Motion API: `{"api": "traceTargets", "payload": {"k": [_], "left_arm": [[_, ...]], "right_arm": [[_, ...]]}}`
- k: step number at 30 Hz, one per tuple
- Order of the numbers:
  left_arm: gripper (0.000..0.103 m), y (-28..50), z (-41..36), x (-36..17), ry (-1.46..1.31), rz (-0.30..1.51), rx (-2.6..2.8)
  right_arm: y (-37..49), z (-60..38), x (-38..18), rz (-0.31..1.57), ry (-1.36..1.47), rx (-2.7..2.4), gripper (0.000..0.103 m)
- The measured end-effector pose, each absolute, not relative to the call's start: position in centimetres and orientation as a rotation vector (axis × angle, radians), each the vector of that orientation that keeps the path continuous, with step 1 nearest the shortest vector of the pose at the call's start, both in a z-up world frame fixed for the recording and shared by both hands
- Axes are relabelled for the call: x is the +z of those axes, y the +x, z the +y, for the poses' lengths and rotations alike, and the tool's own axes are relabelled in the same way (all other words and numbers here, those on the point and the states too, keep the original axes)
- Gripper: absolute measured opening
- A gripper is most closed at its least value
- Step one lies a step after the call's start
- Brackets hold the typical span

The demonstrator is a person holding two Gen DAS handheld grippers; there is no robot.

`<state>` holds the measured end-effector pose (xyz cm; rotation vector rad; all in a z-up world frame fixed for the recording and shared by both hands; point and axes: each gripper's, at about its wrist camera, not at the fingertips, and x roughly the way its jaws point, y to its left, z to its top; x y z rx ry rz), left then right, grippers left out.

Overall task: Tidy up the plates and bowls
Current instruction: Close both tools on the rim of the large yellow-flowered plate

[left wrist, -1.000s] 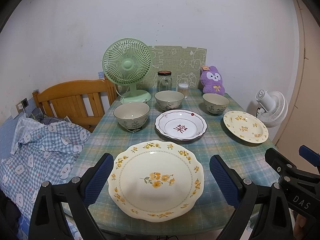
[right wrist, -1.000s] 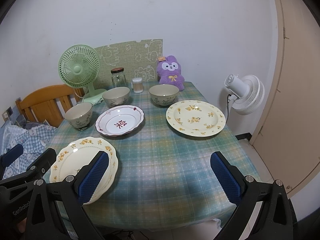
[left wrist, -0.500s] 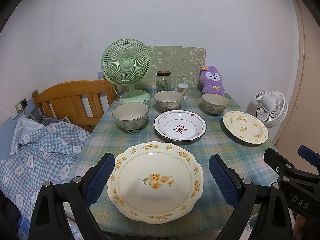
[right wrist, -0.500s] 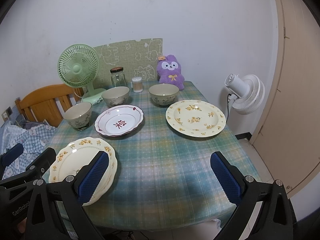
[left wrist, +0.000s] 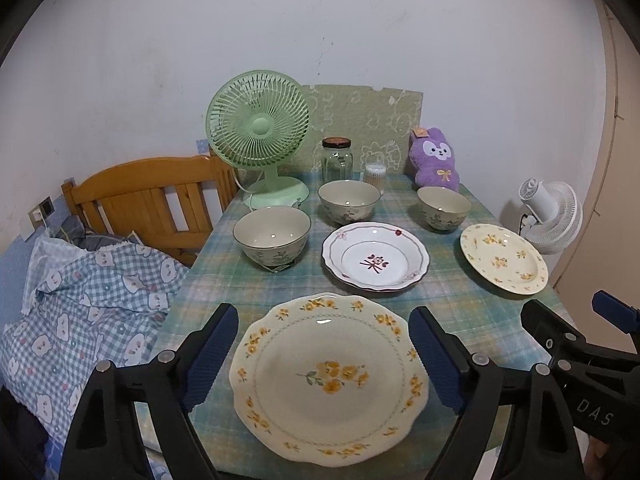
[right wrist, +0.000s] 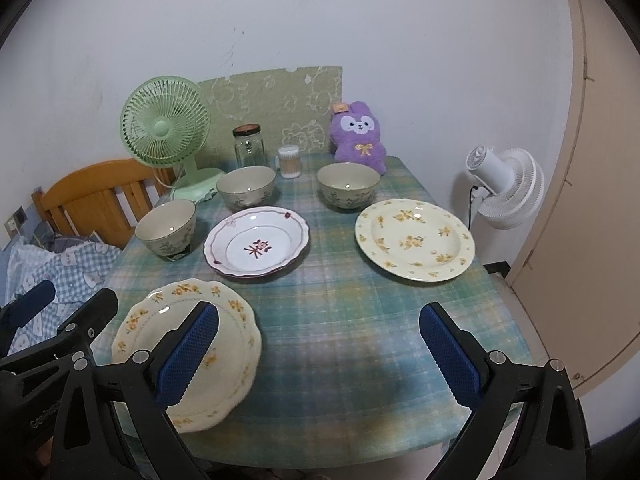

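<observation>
I find my left gripper [left wrist: 323, 354] wide, jaws just narrowing astride the untouched scalloped cream yellow-flowered plate [left wrist: 330, 376]; right gripper [right wrist: 320, 354] gapes empty over green plaid tablecloth [right wrist: 348, 332].

Left gripper [left wrist: 323, 354]: black plastic arms, blue ribbed pads, silver screws at the joints. Right gripper [right wrist: 319, 354]: same build, blue cross-hatched pads. White lettering "DAS" on the right gripper's black body, seen from the left wrist.

Left claw [left wrist: 323, 356] jaws wide, just been closing, right claw [right wrist: 319, 354] jaws wide
</observation>
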<state>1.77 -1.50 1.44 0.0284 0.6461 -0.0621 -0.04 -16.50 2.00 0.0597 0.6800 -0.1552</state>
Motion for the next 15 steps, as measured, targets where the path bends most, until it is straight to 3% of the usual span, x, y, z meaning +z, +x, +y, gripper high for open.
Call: {"api": "traceTargets", "payload": {"k": [11,15], "left_arm": [[0.076,6.4,1.4,-1.7,0.052,0.762,-0.098],[0.076,7.8,2.3,-3.2,0.064,0.805,-0.096]], "right_arm": [[4.8,-13.0,-0.7,0.783,0.076,-0.170,0.093],[6.5,-11.8,-2.5,0.834,0.078,-0.167,0.082]]}}
